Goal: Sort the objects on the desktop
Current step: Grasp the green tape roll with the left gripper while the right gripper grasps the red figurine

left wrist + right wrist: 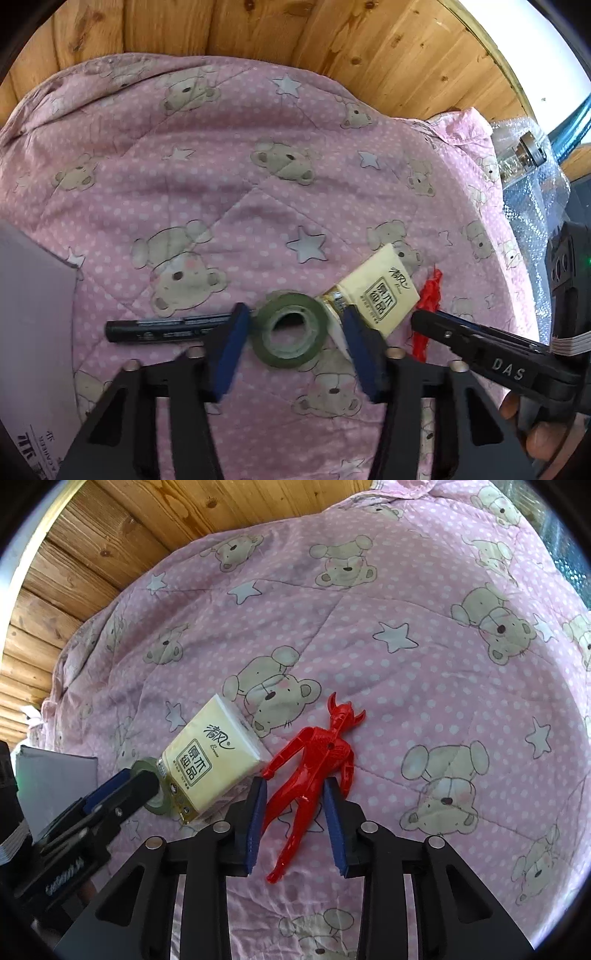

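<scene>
A green tape roll (290,330) lies flat on the pink bear quilt (258,166), between the blue pads of my left gripper (293,310), which is open around it. A black pen (166,328) lies just left of the roll, partly behind the left pad. A yellow tissue pack (380,291) touches the roll's right side. In the right wrist view, a red horned toy figure (314,764) lies face up beside the tissue pack (214,764). My right gripper (295,786) is open and straddles the figure's legs. The left gripper (122,794) hides part of the tape roll (155,805).
A grey box (33,332) sits at the quilt's left edge. Bubble wrap around a glass jar (524,158) lies at the far right. A wooden plank wall (295,33) stands behind the quilt. A hand (535,432) holds the right gripper.
</scene>
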{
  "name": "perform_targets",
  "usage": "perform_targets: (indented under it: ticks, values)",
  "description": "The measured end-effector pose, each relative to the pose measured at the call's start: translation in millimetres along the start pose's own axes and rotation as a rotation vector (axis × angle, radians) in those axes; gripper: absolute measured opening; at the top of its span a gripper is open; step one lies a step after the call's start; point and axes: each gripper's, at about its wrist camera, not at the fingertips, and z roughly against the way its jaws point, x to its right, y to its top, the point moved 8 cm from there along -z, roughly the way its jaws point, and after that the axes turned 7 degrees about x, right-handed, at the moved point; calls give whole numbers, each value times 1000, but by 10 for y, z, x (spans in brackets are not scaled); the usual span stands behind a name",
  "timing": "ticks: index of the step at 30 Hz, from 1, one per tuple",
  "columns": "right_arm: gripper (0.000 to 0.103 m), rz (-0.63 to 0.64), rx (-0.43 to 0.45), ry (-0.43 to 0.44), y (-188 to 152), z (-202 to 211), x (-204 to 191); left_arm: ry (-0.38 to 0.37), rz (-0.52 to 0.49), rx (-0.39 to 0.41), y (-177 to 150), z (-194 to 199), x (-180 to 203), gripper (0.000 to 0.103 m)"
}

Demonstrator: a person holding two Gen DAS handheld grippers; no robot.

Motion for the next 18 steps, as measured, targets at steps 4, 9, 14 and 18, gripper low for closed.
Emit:
perform_targets:
  ticks: [4,9,14,18]
  values:
    - [33,-11,14,2,14,78,16,-11,44,-14,-93,74,-113,36]
    - [33,-17,19,10,-4,135,10,11,98,-48,-270,69,-204,39]
    - [33,-28,14,12,-38,119,21,-8,127,-38,-245,14,-191,39]
    - [33,-35,7,13,-56,104,55,4,107,-27,-156,-62,-115,34]
